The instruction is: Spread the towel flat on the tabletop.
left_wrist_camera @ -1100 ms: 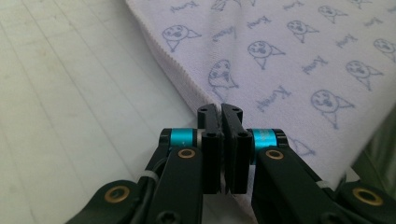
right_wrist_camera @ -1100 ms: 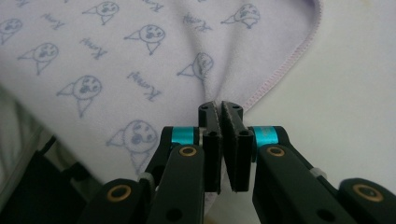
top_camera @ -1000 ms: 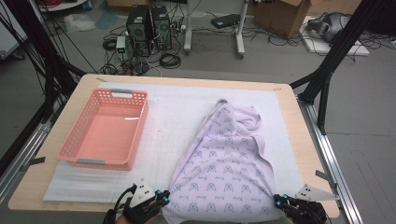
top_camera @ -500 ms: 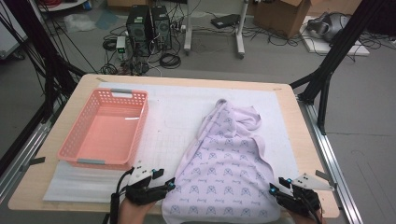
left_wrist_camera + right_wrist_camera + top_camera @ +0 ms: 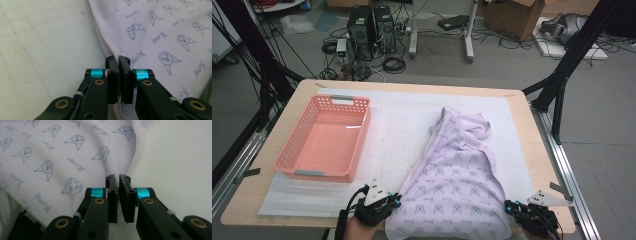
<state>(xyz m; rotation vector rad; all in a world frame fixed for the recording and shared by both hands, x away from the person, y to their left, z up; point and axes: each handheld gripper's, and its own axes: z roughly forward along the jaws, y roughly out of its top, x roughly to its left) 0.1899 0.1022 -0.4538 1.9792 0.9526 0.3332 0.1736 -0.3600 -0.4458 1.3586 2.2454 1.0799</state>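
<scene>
A pale lilac cloth [image 5: 457, 175] printed with small blue faces lies spread on the right half of the table, bunched at its far end. My left gripper [image 5: 398, 201] sits at the cloth's near left corner. In the left gripper view the gripper [image 5: 118, 58] has just closed, and the hem of the cloth [image 5: 160, 32] is pinched between its jaws. My right gripper [image 5: 508, 206] is at the near right corner. It [image 5: 118, 177] has also just closed, and the stitched edge of the cloth [image 5: 50, 150] runs into its jaws.
A pink plastic basket [image 5: 297, 162] stands to the left on the white gridded mat [image 5: 402, 130]. The wooden table's front edge [image 5: 287, 220] runs just below both hands. Black frame legs, computers and cables stand on the floor beyond the table.
Both grippers opened half a second ago and are shut again now. The left one slid right onto the cloth's corner. The right one stayed in place.
</scene>
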